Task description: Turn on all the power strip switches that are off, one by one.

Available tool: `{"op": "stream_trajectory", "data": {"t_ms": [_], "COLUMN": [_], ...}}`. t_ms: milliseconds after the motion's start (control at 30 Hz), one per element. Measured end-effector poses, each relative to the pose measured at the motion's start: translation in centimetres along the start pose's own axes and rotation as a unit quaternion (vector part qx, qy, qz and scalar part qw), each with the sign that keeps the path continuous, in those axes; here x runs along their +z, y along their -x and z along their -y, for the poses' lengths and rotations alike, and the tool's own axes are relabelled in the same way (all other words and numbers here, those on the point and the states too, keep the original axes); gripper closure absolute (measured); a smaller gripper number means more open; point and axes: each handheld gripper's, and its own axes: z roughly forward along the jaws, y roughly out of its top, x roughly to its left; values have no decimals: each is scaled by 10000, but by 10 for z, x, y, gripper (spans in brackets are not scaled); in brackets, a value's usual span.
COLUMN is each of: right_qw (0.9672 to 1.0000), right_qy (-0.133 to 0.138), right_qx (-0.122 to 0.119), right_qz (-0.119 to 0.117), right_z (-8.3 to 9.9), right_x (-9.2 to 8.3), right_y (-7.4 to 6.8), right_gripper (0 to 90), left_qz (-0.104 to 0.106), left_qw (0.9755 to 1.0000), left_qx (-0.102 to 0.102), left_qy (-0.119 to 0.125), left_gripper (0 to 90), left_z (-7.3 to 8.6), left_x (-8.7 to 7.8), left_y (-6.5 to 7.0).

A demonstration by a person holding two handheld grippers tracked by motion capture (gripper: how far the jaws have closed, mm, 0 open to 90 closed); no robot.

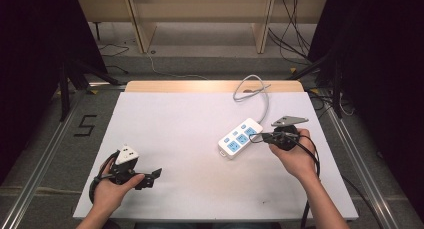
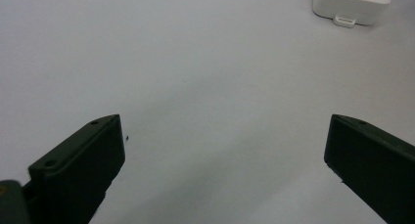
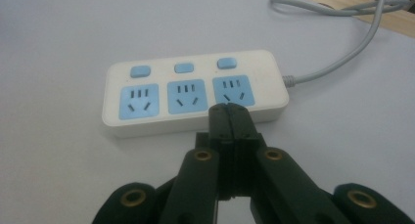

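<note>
A white power strip (image 1: pixel 240 138) with three blue sockets and three blue switches lies on the white table (image 1: pixel 175 134), right of centre. Its grey cable (image 1: pixel 255 89) loops toward the far edge. My right gripper (image 1: pixel 253 137) is shut with nothing between its jaws. In the right gripper view the closed tips (image 3: pixel 229 109) sit just over the strip (image 3: pixel 193 94), at the socket nearest the cable (image 3: pixel 342 18). My left gripper (image 1: pixel 152 178) rests at the near left, open and empty. In the left gripper view its jaws (image 2: pixel 220 131) stand wide over bare table, with the strip's end (image 2: pixel 351 4) far off.
A wooden strip (image 1: pixel 210 85) runs along the table's far edge. Wooden furniture legs (image 1: pixel 142 29) and loose cables lie on the floor beyond. A "5" mark (image 1: pixel 85 125) is on the floor at left. Metal rails (image 1: pixel 45 154) flank the table.
</note>
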Motion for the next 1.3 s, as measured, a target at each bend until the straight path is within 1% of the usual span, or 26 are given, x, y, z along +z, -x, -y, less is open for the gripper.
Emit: {"op": "stream_trajectory", "data": {"t_ms": [167, 533, 733, 1000, 1167, 1300], "right_qw": [9999, 9996, 9995, 9988, 9988, 9983], "right_qy": [-98, -238, -287, -436, -442, -540], "right_qx": [-45, -126, -149, -175, -161, -196], "right_qz": [8, 45, 52, 120, 138, 130], "right_z": [-10, -29, -37, -49, -55, -61], "right_x": [6, 20, 26, 34, 39, 45], "right_y": [1, 3, 2, 7, 8, 7], "right_gripper": [900, 900, 900, 900, 900, 900], "left_qz": [-20, -53, -44, -73, -60, -60], "left_qw": [9999, 10000, 9999, 9999, 10000, 10000], "left_qx": [77, 35, 59, 48, 33, 41], "left_qy": [-97, -74, -72, -59, -61, -64], "left_gripper": [16, 19, 20, 21, 21, 22], "left_z": [0, 1, 0, 0, 0, 0], "left_x": [0, 0, 0, 0, 0, 0], "left_y": [0, 0, 1, 1, 1, 1]}}
